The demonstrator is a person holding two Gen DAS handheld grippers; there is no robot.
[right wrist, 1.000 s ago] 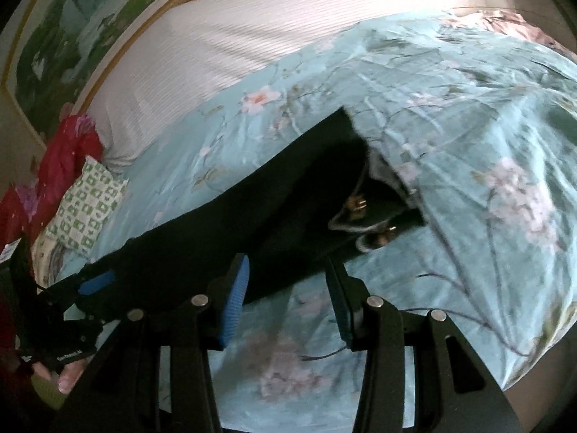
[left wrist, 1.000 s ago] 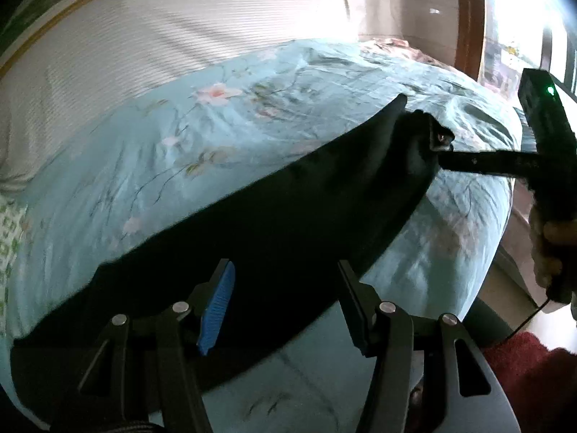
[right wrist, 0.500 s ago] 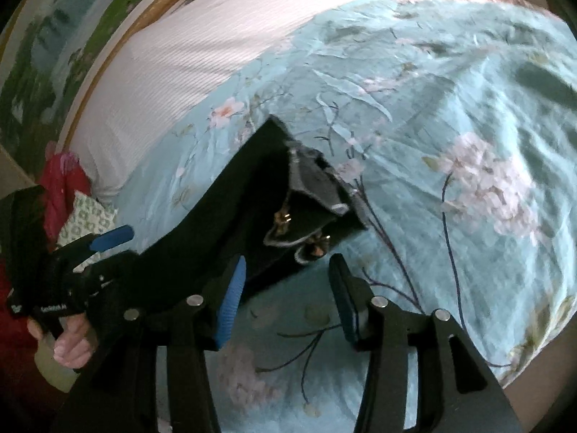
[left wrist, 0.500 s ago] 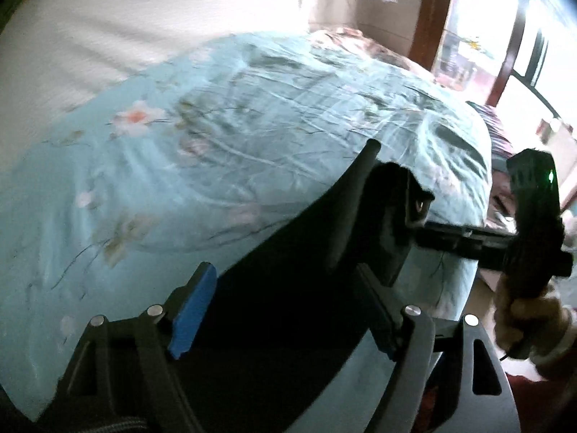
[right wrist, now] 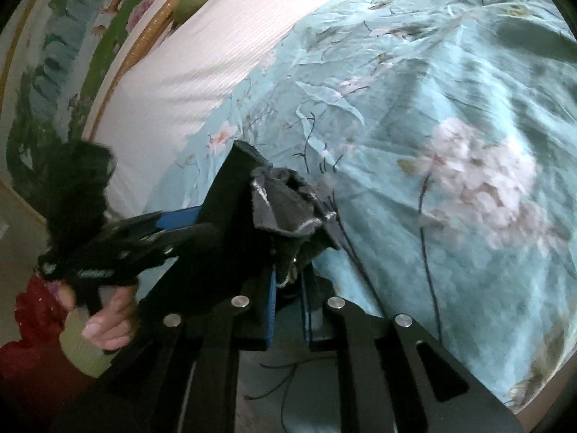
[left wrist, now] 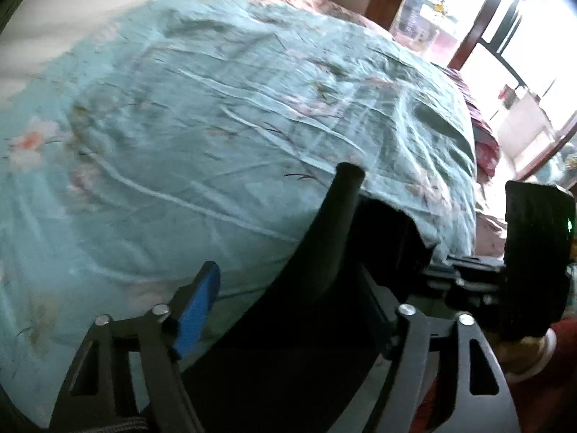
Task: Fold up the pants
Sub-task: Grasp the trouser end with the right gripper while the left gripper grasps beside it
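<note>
At the near edge of the bed, the right hand-held gripper is clamped on the black pants' waistband, the left hand-held gripper stands apart around them, and its white lettering is unreadable.

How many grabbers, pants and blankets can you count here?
Black two-finger grabbers: 2, the left gripper and the right gripper
Black fabric pants: 1
Teal flowered bedspread: 1
Total: 4
</note>
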